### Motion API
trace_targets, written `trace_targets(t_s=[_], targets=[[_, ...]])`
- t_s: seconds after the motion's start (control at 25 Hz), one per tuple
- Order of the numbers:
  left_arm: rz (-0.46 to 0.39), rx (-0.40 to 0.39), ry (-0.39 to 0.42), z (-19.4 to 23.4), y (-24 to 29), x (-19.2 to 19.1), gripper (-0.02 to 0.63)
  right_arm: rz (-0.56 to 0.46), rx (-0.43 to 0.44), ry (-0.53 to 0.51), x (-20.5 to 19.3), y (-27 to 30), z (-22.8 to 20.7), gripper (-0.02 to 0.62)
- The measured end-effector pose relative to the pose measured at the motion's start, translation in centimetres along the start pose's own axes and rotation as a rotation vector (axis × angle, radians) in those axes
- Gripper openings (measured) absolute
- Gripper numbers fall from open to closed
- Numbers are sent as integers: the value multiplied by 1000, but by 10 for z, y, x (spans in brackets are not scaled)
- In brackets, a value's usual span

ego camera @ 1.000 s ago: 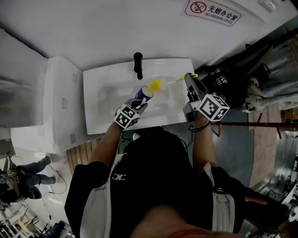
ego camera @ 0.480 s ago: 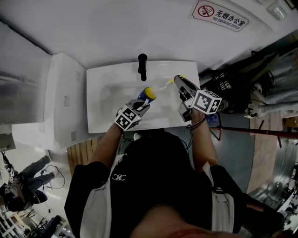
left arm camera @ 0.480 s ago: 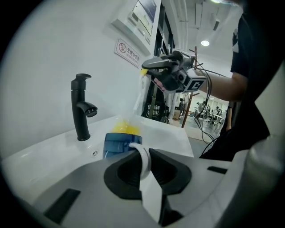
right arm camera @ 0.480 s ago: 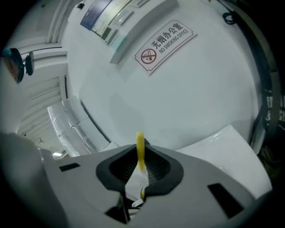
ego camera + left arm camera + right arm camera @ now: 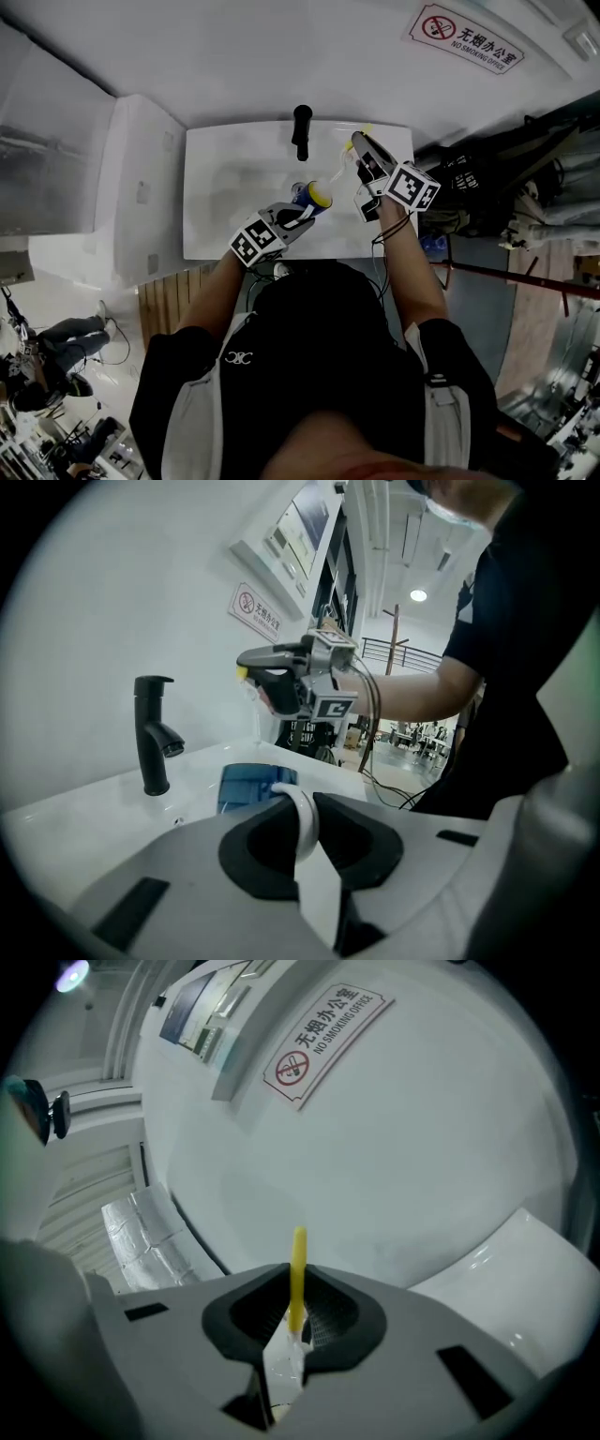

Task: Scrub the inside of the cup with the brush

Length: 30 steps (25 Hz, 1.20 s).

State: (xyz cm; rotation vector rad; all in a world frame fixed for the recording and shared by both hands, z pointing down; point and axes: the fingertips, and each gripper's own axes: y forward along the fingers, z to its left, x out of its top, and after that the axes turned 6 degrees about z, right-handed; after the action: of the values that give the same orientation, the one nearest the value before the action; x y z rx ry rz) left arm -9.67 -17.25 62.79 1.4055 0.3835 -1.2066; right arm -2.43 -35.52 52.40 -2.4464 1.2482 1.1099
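Over the white sink [image 5: 216, 169], my left gripper [image 5: 298, 214] is shut on the white handle [image 5: 306, 816] of a blue cup [image 5: 306, 195], which lies tilted with its mouth toward the right. The yellow brush head [image 5: 322, 198] sits at the cup's mouth. The brush's thin handle runs up to my right gripper [image 5: 360, 146], which is shut on it. A yellow handle end [image 5: 298, 1265] sticks out past the right gripper [image 5: 295, 1312] jaws. The left gripper view shows the cup [image 5: 251, 785] ahead of the left gripper [image 5: 305, 803] and the right gripper [image 5: 281, 677] above the basin.
A black faucet [image 5: 301, 132] stands at the back of the sink, just left of the right gripper, also the faucet [image 5: 153, 733]. A no-smoking sign [image 5: 464, 40] is on the wall. A white cabinet [image 5: 141, 187] adjoins the sink's left side. Cables and dark gear [image 5: 478, 178] lie to the right.
The yellow brush head, outside the cup a second ago, now sits at the cup's mouth. The right gripper has moved toward the faucet. The left gripper keeps its hold on the cup.
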Motion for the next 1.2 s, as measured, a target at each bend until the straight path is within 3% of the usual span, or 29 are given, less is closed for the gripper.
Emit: trace_targets(t_s=[0.2,0.32,0.48,0.6,0.96,1.2], targets=[[-58,-32,-32,-5,-18,9,54,48,-51,55,-10,17,-44,55],[-90,-24,-84,0,-25,7,54,86,-85,151,-30,11,-78,58],[-98,-3,-143,16,-31,-3,54,138,-73,308,-56,-10,-104,55],[-65,29,-181,29,-30,-13,54,206,-45,348,-71,-23,-109,54],[-48,84,-224,58,-31,-26,54,339,183,262,-78,-55,-45,49],[16,63,-147,55,-27,-28,54,400,224,33,-71,-62,7,51]])
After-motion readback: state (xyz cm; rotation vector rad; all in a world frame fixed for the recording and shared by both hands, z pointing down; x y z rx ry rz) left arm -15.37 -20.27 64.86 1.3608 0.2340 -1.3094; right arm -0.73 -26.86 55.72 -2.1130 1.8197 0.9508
